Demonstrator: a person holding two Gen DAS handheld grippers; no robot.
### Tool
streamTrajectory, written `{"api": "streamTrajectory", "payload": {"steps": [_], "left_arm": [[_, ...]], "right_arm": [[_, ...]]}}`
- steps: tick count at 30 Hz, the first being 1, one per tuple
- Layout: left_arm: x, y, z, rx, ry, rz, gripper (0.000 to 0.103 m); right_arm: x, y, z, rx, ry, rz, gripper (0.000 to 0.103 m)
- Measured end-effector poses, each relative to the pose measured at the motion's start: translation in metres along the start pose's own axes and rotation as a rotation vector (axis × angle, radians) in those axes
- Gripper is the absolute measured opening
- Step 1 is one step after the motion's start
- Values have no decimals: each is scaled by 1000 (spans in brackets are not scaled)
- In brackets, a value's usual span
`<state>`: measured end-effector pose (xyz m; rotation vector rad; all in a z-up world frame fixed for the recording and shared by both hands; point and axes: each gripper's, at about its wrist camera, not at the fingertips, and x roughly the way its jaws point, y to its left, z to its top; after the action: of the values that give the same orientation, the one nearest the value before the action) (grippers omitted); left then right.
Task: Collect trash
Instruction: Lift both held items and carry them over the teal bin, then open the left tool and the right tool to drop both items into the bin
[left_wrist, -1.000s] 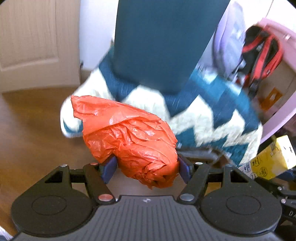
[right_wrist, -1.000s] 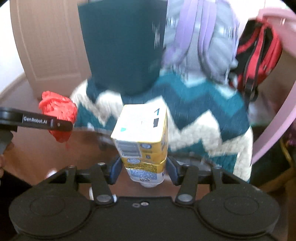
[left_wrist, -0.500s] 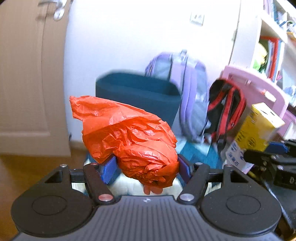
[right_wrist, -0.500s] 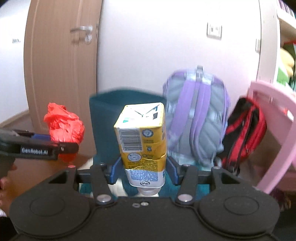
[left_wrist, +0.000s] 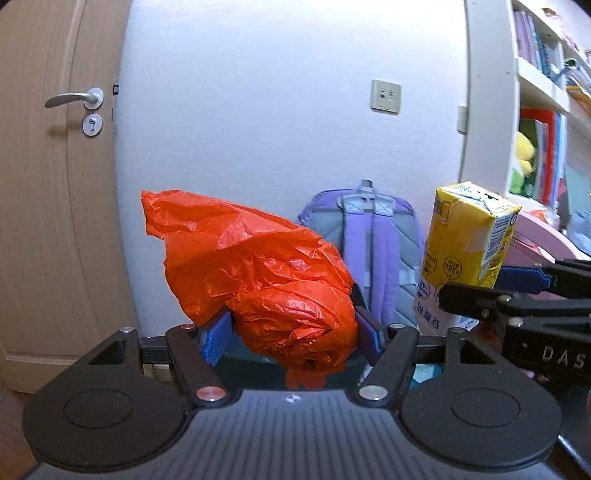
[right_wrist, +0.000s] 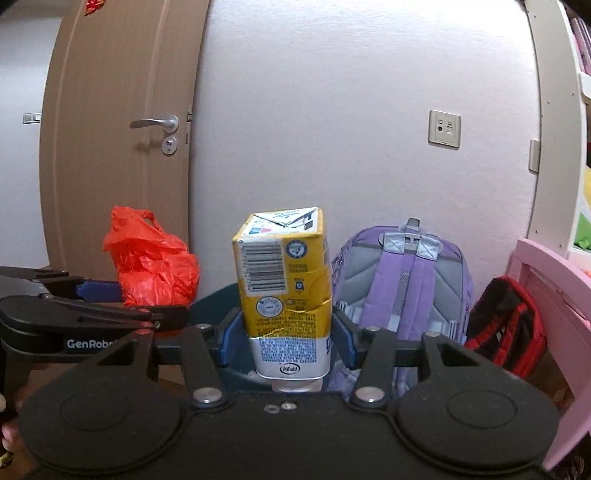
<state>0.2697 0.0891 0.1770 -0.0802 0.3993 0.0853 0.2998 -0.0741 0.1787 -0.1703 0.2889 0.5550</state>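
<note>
My left gripper (left_wrist: 291, 328) is shut on a crumpled orange plastic bag (left_wrist: 258, 277), held up in the air; the bag also shows at the left of the right wrist view (right_wrist: 151, 266). My right gripper (right_wrist: 286, 332) is shut on a dented yellow and white drink carton (right_wrist: 284, 288), held upright; the carton also shows at the right of the left wrist view (left_wrist: 465, 251). The rim of a dark teal bin (right_wrist: 210, 299) shows just below and behind both grippers, mostly hidden by them.
A purple backpack (right_wrist: 406, 280) leans on the white wall behind the bin. A red and black backpack (right_wrist: 506, 325) and pink furniture (right_wrist: 554, 288) stand at the right. A wooden door (left_wrist: 55, 184) is at the left, bookshelves (left_wrist: 546, 110) at the right.
Both grippers have risen with their loads. The view went from the zigzag rug and the bin's side up to the wall; the bin now lies low behind the grippers.
</note>
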Motion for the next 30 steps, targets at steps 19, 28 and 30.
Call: {"api": "streamTrajectory", "payload": {"steps": [19, 28, 30], "left_arm": [[151, 33, 8, 27, 180, 65, 69], [190, 33, -14, 42, 269, 37, 70], [195, 31, -18, 48, 285, 34, 70]], "right_arm": [[150, 13, -27, -34, 227, 28, 50], [178, 11, -45, -37, 311, 38, 51], [178, 11, -45, -38, 304, 36, 51]]}}
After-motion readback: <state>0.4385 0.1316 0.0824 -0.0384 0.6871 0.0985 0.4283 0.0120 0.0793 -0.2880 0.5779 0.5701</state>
